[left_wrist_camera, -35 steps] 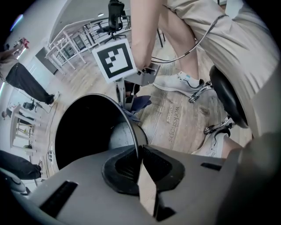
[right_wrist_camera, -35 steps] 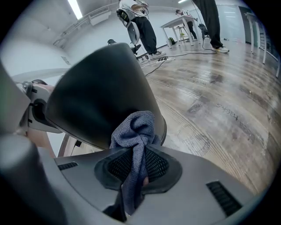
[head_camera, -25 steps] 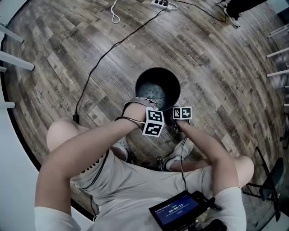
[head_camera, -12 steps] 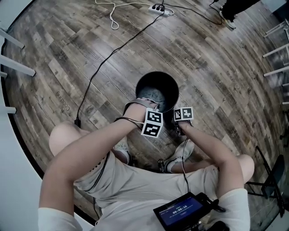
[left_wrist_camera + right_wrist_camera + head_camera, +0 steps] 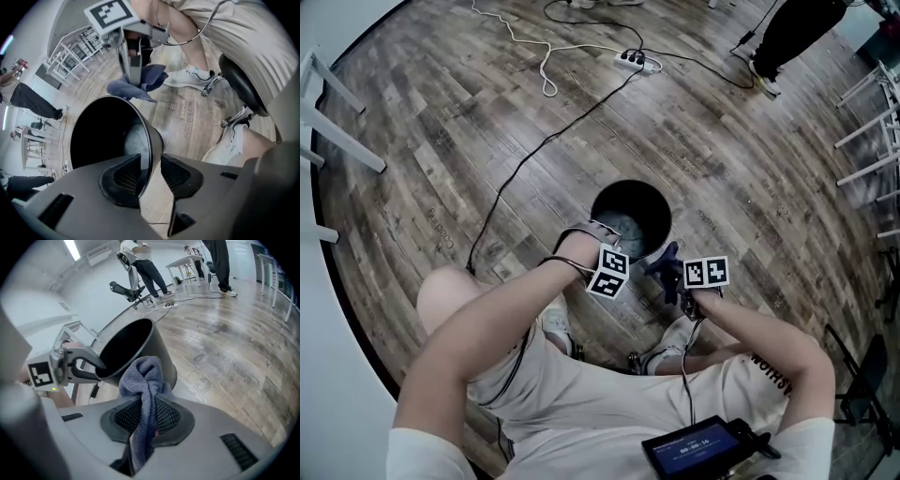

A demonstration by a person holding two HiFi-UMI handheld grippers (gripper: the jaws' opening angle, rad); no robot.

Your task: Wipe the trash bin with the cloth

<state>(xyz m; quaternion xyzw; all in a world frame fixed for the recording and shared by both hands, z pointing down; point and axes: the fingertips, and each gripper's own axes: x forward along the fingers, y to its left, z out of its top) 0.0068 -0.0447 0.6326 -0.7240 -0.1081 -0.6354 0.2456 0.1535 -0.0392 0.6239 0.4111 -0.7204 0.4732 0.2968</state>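
**Bin rim loose in the left claw, cloth parked off to the side**

So the trash bin (image 5: pixel 609 202) sits upright on the wood floor (image 5: pixel 441 122) right in front of the person's feet. The left claw (image 5: pixel 151 165) points down over the near rim. Its jaws have just been opening, so one pad is inside the wall, the other is outside, and neither presses on it. The rim is between them but not gripped.

The right claw (image 5: pixel 145 416) is clamped tight on the cloth (image 5: pixel 143 380), which is bunched into a narrow rope with a puffy bit sticking out past the tips. From the head view it hangs just beside the bin's near right edge, not touching it.

What I'd worry about:

- Nothing is steadying the bin right now. Push the cloth against the wall and I reckon it slides or tips on that smooth floor.
- With the rim between those parted jaws, any sideways pull could hook the wall and drag the bin over.
- The cloth is so wadded up that only a small lump would touch the surface, so you'd get a streaky wipe. A hard rub might also tug it out of the pinch.
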